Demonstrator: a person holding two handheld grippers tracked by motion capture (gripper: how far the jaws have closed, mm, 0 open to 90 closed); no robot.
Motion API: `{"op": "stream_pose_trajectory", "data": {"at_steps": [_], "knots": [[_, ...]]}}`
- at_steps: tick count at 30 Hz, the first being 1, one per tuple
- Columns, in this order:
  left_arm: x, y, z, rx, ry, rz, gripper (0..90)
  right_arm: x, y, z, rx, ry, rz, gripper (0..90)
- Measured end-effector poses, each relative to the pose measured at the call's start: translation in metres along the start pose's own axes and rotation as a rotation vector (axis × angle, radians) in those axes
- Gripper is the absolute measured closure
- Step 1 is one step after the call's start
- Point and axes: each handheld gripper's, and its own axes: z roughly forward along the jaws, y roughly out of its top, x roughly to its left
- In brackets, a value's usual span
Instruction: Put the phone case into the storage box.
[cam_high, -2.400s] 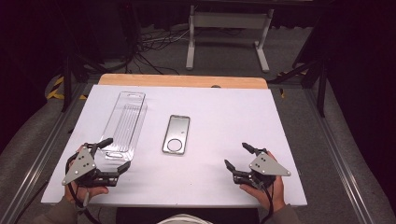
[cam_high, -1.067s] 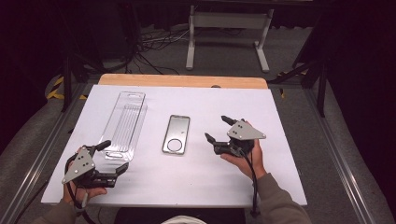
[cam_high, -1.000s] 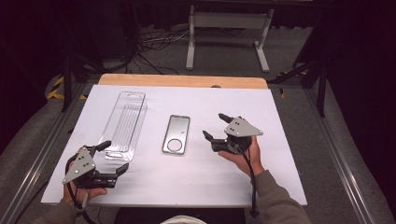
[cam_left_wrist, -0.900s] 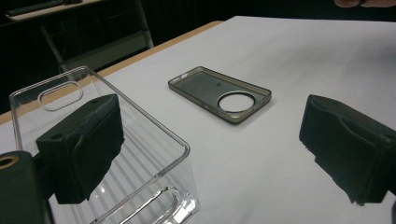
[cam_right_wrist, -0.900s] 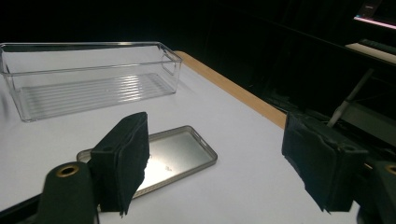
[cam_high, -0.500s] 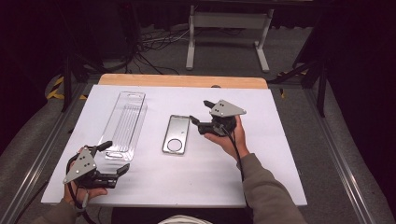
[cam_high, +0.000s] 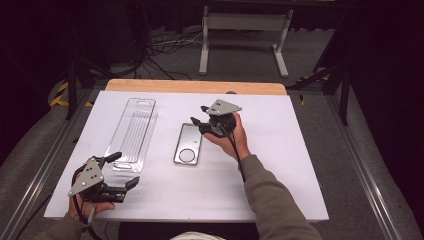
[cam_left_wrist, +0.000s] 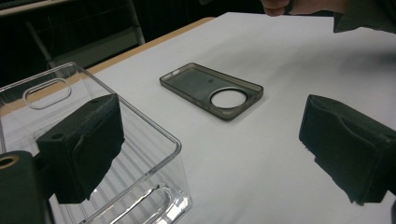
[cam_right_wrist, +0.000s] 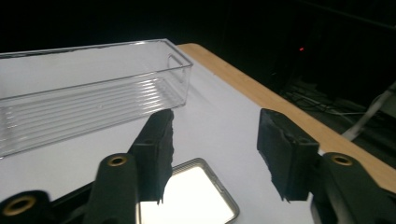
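Right hand-held gripper (cam_high: 199, 123), jaws spread, hovers over the case's (cam_high: 188, 144) far end — thin and flat, it could slip the pinch.

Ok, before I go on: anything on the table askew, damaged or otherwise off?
Nothing stands out. The phone case lies flat on the white table, whole as far as I can see. The clear tray sits upright and empty beside it. The right gripper hovers open at the case's far end; the left gripper is open too.
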Motion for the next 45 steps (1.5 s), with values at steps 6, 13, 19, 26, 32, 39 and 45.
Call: {"op": "stream_pose_trajectory", "data": {"at_steps": [6,13,19,26,32,39,45], "knots": [[0.0,0.0,0.001,0.001,-0.001,0.005,7.2,0.0,0.0,0.012,0.023,0.044,0.008,70.1],[-0.002,-0.001,0.001,0.009,-0.009,-0.007,8.2,-0.001,0.003,0.034,0.078,0.073,-0.006,90.0],[-0.004,-0.002,0.001,-0.001,-0.019,-0.009,8.1,-0.001,0.001,0.054,0.136,0.079,-0.011,90.0],[-0.005,-0.003,-0.001,-0.002,-0.012,-0.014,8.0,0.0,-0.002,0.073,0.185,0.094,-0.015,90.0],[-0.004,-0.004,-0.002,-0.003,-0.014,-0.012,8.0,0.005,-0.002,0.09,0.217,0.113,-0.019,90.0],[-0.004,-0.004,-0.003,-0.003,-0.018,-0.01,8.0,0.01,-0.009,0.107,0.272,0.112,-0.032,90.0],[-0.004,-0.004,-0.003,-0.004,-0.023,-0.021,8.1,0.014,-0.016,0.117,0.328,0.111,-0.057,90.0]]}}
